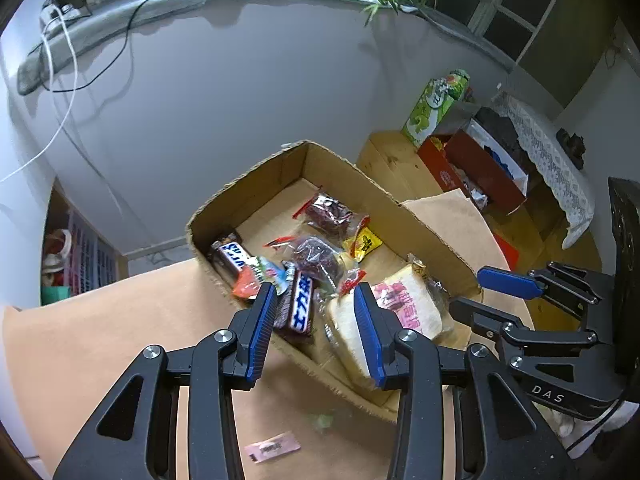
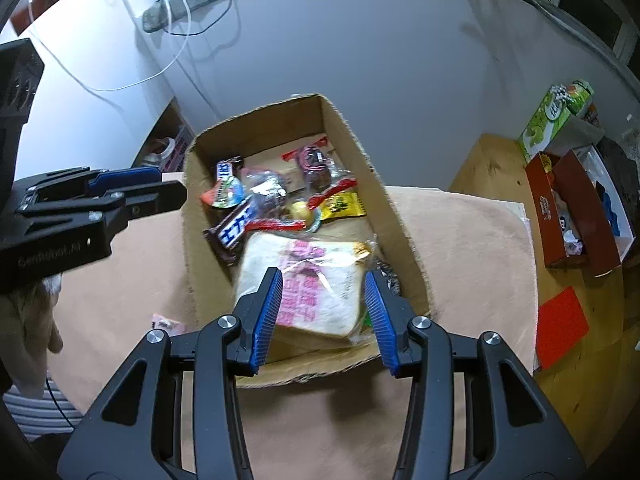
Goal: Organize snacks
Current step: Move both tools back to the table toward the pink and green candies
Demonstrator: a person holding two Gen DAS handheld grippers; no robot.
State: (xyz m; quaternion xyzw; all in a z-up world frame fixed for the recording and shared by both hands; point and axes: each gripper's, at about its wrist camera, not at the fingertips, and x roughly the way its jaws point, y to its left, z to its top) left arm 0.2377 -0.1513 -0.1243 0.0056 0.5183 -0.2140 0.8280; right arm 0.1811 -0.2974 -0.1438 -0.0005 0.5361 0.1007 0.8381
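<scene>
An open cardboard box (image 1: 384, 204) (image 2: 360, 152) stands on a tan cloth-covered table. It holds several snacks: Snickers bars (image 1: 301, 307) (image 2: 234, 226), bags of dark dried fruit (image 1: 330, 212) (image 2: 316, 164), a yellow packet (image 1: 365, 243) (image 2: 343, 205) and a wrapped slice of bread (image 1: 404, 304) (image 2: 316, 280). My left gripper (image 1: 316, 312) is open and empty above the box's near-left corner. My right gripper (image 2: 324, 296) is open and empty, its fingers on either side of the bread above the box's near end. Each gripper shows in the other's view.
A small pink packet (image 1: 272, 447) (image 2: 167, 324) lies on the cloth (image 1: 100, 332) outside the box. A wooden table at the right carries a red box (image 1: 480, 168) (image 2: 576, 216) and a green carton (image 1: 436, 108) (image 2: 554, 120). A grey wall stands behind.
</scene>
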